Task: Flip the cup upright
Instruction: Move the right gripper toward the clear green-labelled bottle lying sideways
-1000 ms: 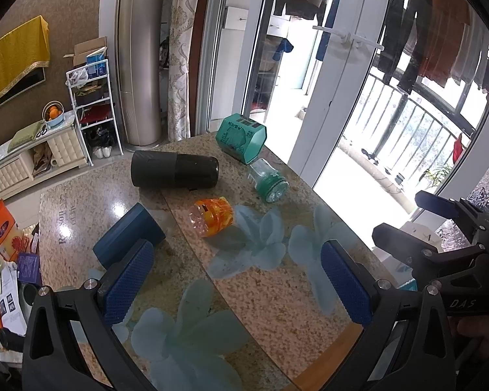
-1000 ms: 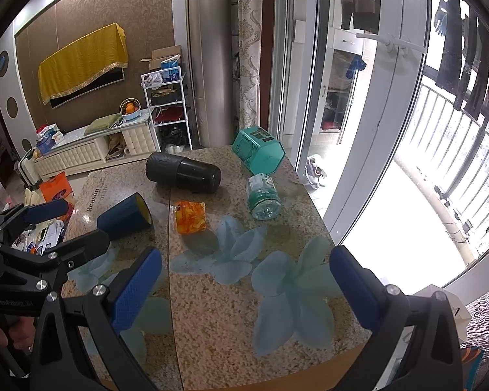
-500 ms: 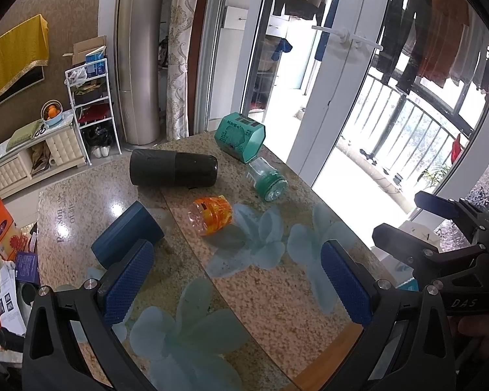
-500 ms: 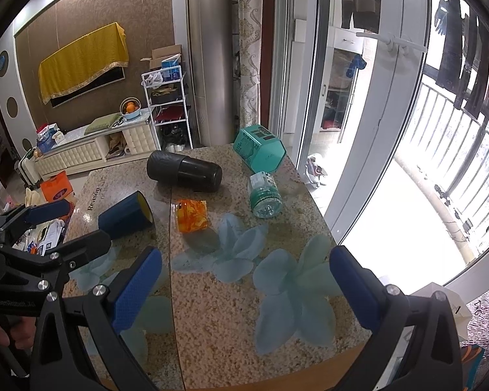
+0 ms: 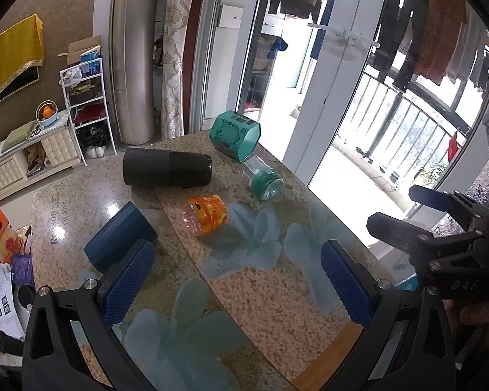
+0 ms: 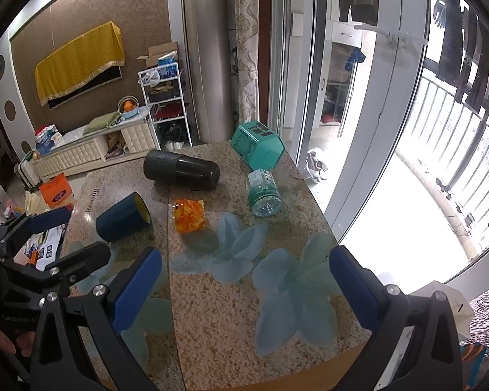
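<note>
Dark blue cup (image 6: 122,216) lies sideways, yellow-lined mouth facing right.

Left gripper (image 5: 238,280) with matte black angular frame, blue cross-hatched finger pads (image 5: 127,280), silver screw heads at the joints, right gripper (image 6: 244,280) of the same build, faint white lettering on its side, possibly "DAS", bare skin behind.
</note>
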`<state>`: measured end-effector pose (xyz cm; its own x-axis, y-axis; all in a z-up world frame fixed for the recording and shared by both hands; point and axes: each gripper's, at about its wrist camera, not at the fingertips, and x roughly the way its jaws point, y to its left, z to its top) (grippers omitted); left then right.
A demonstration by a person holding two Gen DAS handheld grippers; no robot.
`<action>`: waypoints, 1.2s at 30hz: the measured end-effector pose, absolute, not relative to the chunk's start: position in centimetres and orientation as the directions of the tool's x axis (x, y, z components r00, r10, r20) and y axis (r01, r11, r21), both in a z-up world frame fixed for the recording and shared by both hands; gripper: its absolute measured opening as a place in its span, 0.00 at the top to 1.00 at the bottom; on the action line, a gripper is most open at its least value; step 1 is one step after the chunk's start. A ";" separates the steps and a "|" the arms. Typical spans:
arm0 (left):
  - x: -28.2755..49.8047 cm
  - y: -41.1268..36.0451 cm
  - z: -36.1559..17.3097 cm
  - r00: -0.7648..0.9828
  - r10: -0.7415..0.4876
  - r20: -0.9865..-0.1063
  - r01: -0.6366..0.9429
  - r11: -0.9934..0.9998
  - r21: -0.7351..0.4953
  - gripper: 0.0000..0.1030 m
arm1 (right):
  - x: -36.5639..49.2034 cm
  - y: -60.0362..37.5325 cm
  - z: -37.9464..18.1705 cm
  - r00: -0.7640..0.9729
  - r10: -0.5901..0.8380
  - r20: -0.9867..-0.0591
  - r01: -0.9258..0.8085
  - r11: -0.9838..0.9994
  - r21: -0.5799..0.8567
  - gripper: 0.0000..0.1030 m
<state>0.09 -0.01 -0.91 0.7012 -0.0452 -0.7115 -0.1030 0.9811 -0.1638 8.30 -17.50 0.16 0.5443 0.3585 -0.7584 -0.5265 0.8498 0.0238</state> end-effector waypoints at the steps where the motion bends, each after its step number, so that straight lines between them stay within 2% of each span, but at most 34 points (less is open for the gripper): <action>1: 0.3 0.0 -1.1 0.699 -0.046 -0.713 -0.105 0.981 -0.166 0.00 | 8.6 -17.4 0.1 0.541 0.353 -0.763 -0.526 0.850 0.020 0.00; 15: 4.1 0.4 -3.6 0.658 -0.027 -0.752 -0.180 0.965 -0.192 0.00 | 16.1 -15.3 -2.6 0.445 0.295 -0.845 -0.580 0.814 -0.021 0.00; 29: 7.7 2.1 -7.6 0.605 0.001 -0.796 -0.314 0.919 -0.238 0.00 | 25.6 -11.5 -7.8 0.269 0.251 -0.930 -0.635 0.772 0.025 0.00; 36: 8.8 2.3 -9.4 0.551 0.027 -0.834 -0.369 0.905 -0.214 0.00 | 29.6 -9.4 -12.0 0.151 0.217 -0.964 -0.642 0.764 0.071 0.00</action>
